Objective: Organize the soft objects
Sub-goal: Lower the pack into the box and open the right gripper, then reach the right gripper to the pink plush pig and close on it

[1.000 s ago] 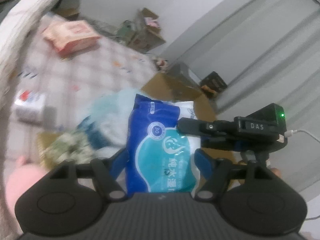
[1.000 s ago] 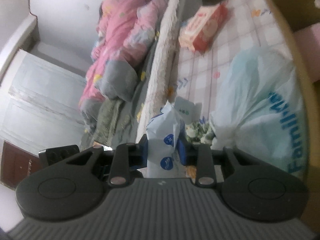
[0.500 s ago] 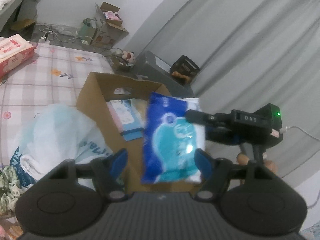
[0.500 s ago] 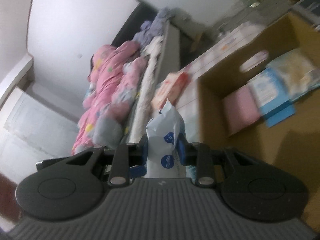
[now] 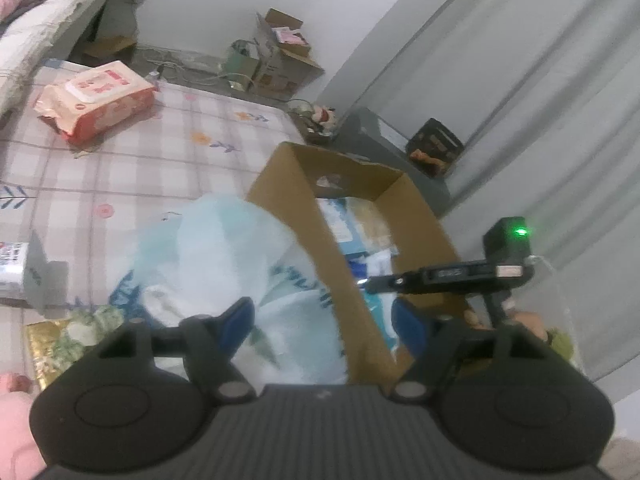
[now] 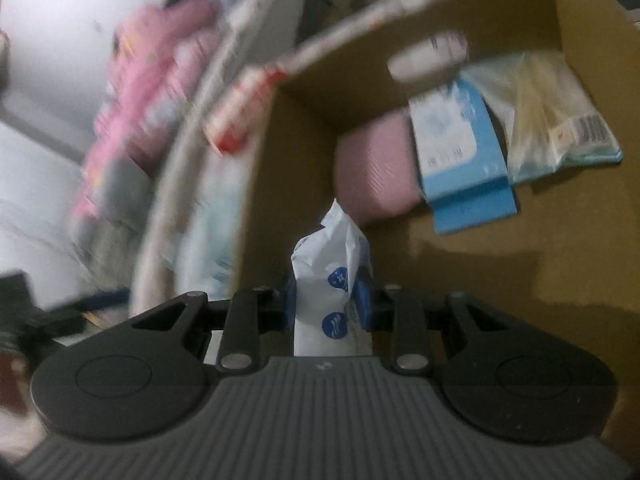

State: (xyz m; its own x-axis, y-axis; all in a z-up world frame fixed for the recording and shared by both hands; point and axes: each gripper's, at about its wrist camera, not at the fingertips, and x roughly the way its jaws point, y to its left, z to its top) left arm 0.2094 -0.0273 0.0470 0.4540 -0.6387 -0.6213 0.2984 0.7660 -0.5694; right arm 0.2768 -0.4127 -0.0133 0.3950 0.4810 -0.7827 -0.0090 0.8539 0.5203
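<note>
Tissue pack (image 6: 330,300) pinched in the right gripper (image 6: 328,300), above the cardboard box (image 6: 568,4).
Left gripper (image 5: 320,316) gapes empty, jaws just widened, astride the box's near wall; released early, the pack may catch that rim and tumble onto the bed (image 5: 132,168).

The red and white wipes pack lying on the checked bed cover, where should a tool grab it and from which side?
Grip the red and white wipes pack across its short width, mid-length, coming down from above. It lies flat on the checked bed cover with its broad labelled face up and both long sides free. The crinkled end seals look too floppy for a steady hold.
</note>
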